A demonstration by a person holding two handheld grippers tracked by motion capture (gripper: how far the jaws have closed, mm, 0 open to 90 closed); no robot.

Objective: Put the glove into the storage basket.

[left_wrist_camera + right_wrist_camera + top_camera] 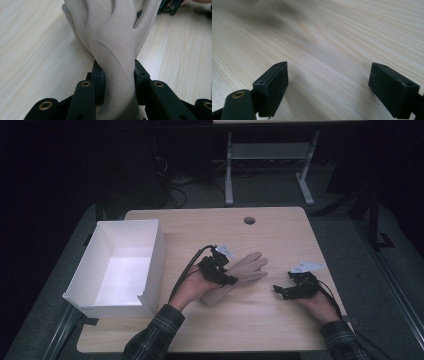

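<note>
The glove (110, 37), a beige one, is pinched at its wrist end in your left gripper (119, 80): in the left gripper view both black jaws press into the fabric from either side, and the palm and fingers fan out away from them above the wooden table (35, 50). From the high view, your left hand (192, 287) comes in from the near edge in a plaid sleeve, with the left gripper on the glove's cuff end near the middle of the table, the glove's fingers pointing up and to the right. Whether the far part of the glove touches the tabletop, you cannot tell from these views.

Your right gripper (278, 290) sits to the right of the glove, apart from it, low over the table near your right hand (316, 306). In the right gripper view its jaws stand wide with bare wood grain between them, gripping nothing.

Farther off to the left, a white box (150, 245) with an open top stands at the table's left side, well apart from the glove. A round hole (249, 220) sits near the table's far edge.
</note>
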